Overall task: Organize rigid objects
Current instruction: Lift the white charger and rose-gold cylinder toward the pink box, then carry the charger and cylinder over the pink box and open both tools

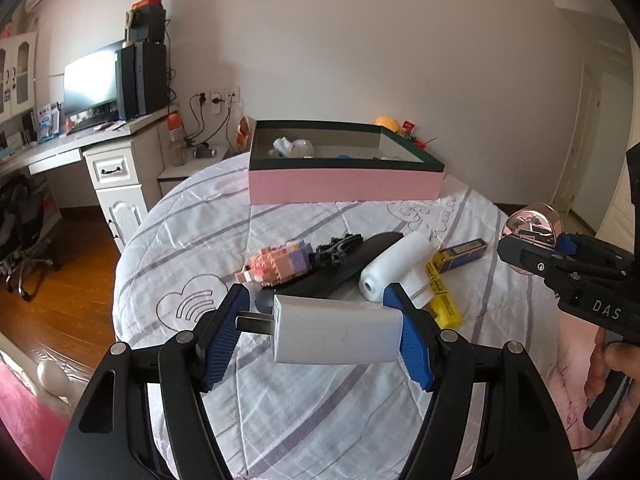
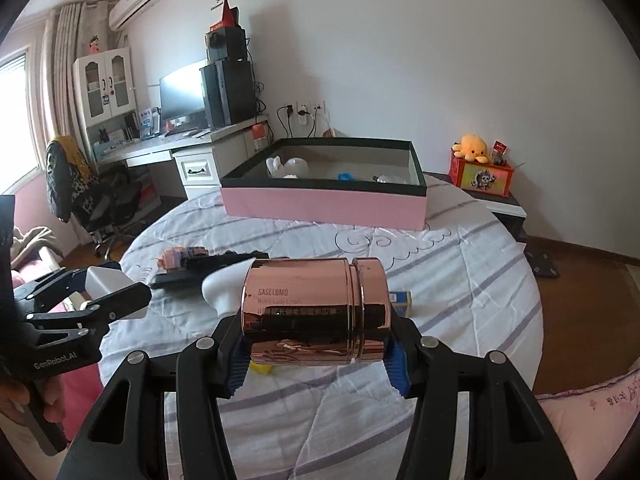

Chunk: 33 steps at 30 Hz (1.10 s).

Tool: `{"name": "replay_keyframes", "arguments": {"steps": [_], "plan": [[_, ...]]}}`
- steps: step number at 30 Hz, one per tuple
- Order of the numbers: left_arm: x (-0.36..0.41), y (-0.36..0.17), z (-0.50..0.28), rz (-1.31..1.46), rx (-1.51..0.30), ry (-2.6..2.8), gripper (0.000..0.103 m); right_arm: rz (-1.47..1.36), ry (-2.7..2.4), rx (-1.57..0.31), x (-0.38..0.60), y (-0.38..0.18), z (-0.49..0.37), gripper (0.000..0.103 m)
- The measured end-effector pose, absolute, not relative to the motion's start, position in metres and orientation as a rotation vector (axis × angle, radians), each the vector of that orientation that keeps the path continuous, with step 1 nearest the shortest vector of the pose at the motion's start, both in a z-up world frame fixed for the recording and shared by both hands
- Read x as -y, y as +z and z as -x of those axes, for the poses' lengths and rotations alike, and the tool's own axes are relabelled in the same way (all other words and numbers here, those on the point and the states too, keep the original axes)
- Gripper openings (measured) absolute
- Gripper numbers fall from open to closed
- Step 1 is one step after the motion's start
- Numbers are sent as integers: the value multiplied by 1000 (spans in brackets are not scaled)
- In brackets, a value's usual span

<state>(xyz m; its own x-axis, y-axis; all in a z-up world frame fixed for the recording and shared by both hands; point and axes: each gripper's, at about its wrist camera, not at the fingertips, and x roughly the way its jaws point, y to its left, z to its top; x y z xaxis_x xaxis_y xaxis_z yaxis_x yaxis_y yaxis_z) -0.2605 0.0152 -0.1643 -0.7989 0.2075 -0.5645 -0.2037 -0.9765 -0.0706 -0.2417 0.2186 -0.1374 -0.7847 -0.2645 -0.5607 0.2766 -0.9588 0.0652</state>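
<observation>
Two grippers are loaded at once, so the step in hand looks like carrying both pieces to the box.

Left wrist view: the left gripper (image 1: 318, 334) is clamped on a white charger (image 1: 336, 330), held crosswise above the bedspread (image 1: 320, 412), one pad on the prong end and the other on the far end. That grip on the prongs looks narrow, so I would keep the wrist level and avoid jolts. Beyond lie a block toy (image 1: 276, 266), a black case (image 1: 340, 270), a white tube (image 1: 394, 270) and a yellow pack (image 1: 442, 292), all close together. The pink box (image 1: 344, 188) sits farther back, open, with a few things already inside.

Right wrist view: the right gripper (image 2: 316, 350) is closed on a rose-gold jar (image 2: 314, 314), lying sideways between the pads, clear of the bedspread. Its glossy round wall may slip, so the squeeze should hold until it is low inside the box (image 2: 324, 204). The left gripper (image 2: 110, 300) with the charger (image 2: 106, 282) shows at the left edge.

Bring each over the dark rim, choose a bare patch of floor, lower, then let go, one hand at a time.
</observation>
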Motion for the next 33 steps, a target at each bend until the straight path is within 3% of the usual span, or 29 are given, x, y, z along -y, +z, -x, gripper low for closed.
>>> {"name": "replay_keyframes", "arguments": {"steps": [33], "plan": [[-25,-35,285,547,-130,2928,71,-579,-2755,-15,-208,-35,263,56]]}}
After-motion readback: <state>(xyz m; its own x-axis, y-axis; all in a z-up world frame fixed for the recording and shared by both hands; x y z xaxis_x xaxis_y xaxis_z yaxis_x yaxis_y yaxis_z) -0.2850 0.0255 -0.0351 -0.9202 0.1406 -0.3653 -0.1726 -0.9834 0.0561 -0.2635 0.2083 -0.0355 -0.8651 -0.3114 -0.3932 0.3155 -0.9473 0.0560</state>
